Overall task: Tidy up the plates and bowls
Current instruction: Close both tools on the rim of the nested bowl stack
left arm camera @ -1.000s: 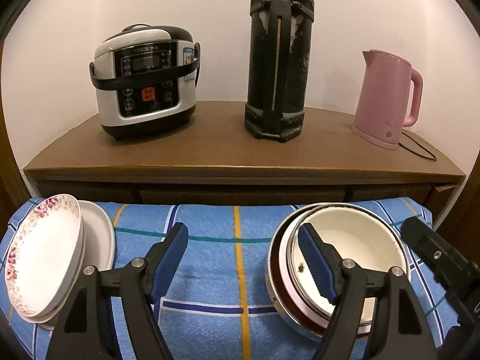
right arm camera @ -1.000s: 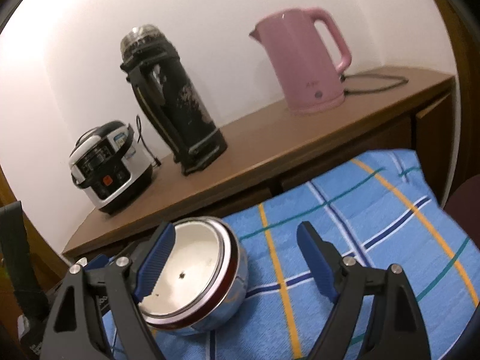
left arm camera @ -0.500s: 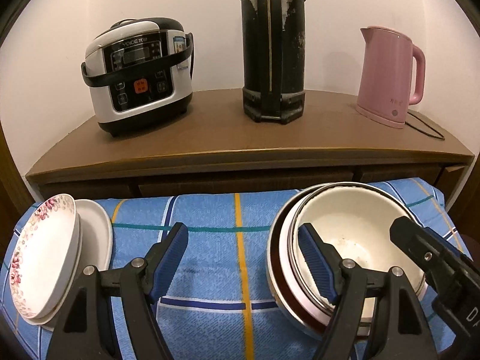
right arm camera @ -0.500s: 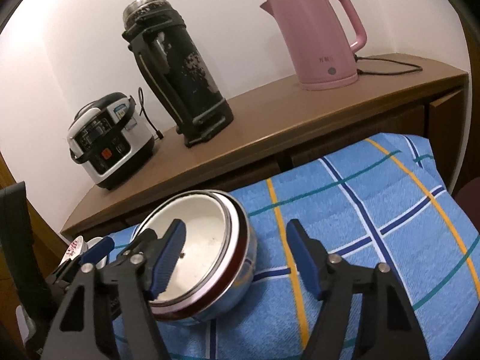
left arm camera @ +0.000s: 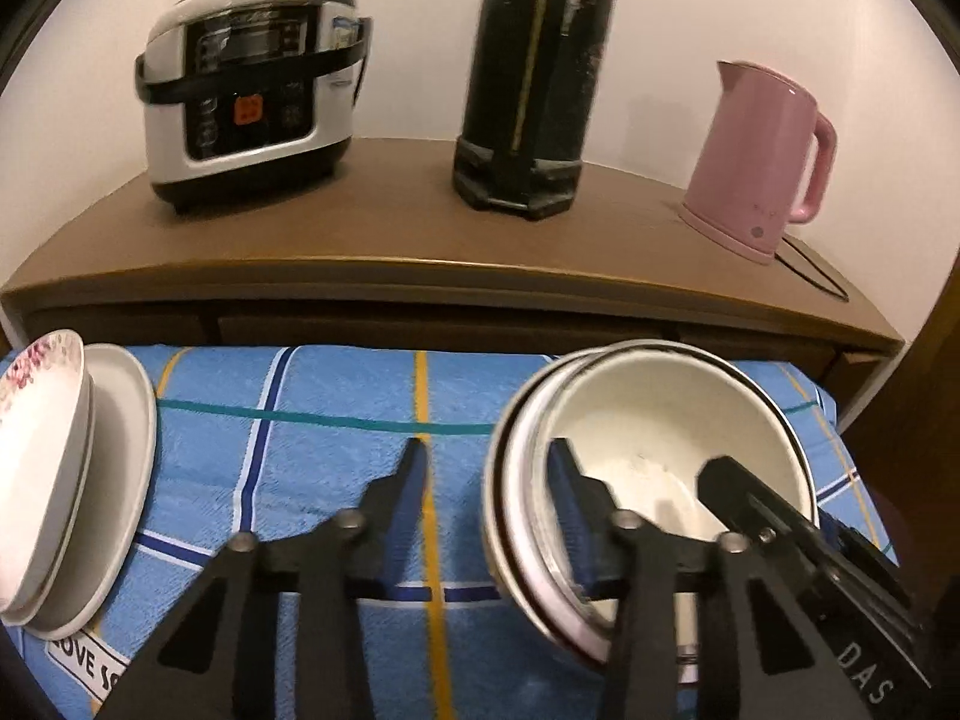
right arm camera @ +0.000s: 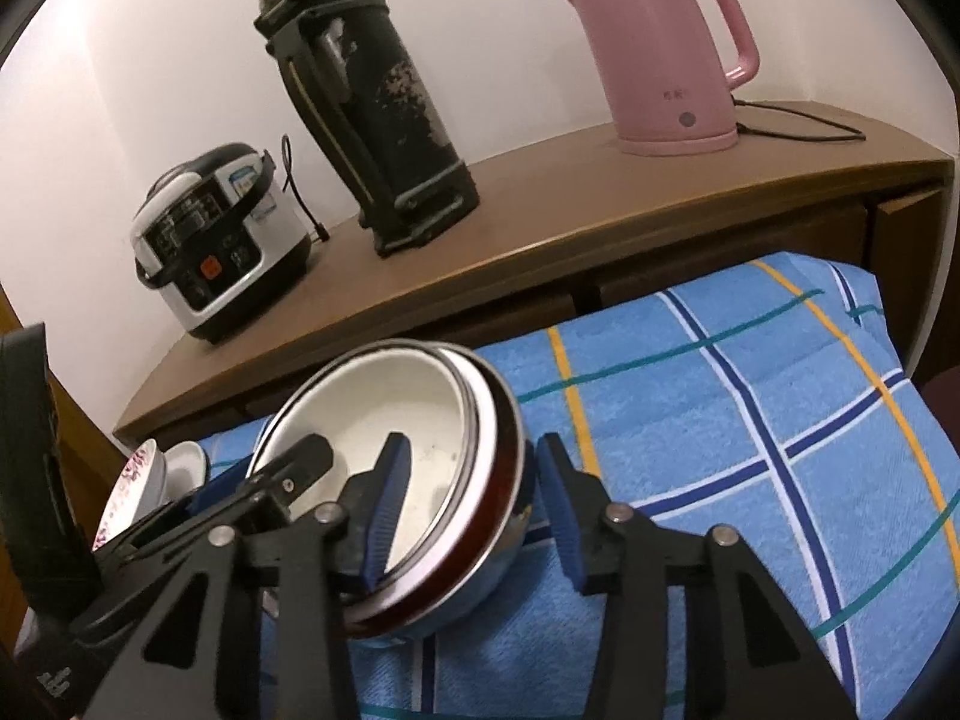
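Blue plaid cloth [left arm camera: 336, 396] below wooden counter [left arm camera: 420, 240]; both grippers [left arm camera: 486, 480] [right arm camera: 468, 498] closing astride stacked bowls [left arm camera: 648, 408], contact unclear

The flask's [left arm camera: 540, 72] top is cut off above, and the gripper arms hide the bowls' [left arm camera: 654, 420] near rim (blurred too).

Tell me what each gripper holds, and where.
Nothing firmly yet: left gripper and right gripper have just been closing astride opposite rims of the stacked bowls, one finger inside, one outside.

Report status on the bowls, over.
Left hand-held gripper, right hand-held gripper: jaws just closing astride opposite rims of nested bowls, grip unconfirmed. Bowls on blue cloth. Plates stacked aside.
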The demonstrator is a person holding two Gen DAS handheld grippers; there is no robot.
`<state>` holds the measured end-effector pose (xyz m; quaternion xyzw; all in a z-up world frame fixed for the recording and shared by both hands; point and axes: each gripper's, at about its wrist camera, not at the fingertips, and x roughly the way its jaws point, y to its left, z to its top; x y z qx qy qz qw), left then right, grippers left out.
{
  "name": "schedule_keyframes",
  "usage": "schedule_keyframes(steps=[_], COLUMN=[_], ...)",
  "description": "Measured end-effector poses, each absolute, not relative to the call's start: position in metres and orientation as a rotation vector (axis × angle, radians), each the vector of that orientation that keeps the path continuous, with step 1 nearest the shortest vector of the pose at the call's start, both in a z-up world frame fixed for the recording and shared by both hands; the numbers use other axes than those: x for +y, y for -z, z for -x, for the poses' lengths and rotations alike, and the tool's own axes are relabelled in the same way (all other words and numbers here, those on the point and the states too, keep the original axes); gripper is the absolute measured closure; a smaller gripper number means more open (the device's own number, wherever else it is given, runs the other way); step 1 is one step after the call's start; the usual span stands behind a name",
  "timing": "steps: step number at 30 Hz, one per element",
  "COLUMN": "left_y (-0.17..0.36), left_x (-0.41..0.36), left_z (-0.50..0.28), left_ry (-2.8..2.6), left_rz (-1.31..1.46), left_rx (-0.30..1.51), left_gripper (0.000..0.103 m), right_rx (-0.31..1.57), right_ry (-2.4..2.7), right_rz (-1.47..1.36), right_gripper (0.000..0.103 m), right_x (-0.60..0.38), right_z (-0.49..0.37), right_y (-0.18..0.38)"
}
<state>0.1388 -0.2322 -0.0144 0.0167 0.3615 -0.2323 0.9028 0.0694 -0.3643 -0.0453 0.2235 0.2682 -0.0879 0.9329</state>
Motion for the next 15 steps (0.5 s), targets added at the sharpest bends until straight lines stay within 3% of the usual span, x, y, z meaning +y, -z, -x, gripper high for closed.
schedule_keyframes(steps=[3, 15], left_y=[0.0140, 0.0121], left_x=[-0.2379, -0.2378], left_z=[-0.1341, -0.1363], left_ry=[0.494, 0.491], left_rz=[-0.051, -0.051], left_rx=[0.735, 0.741], left_gripper=[0.079, 0.078], right_rx=[0.558, 0.561], right_ry=[0.170, 0.185], right_rz=[-0.486, -0.481], right_gripper=[0.058, 0.063], right_x=[-0.3679, -0.3651], right_z=[-0.0704, -0.0695], right_y=[0.0477, 0.0469])
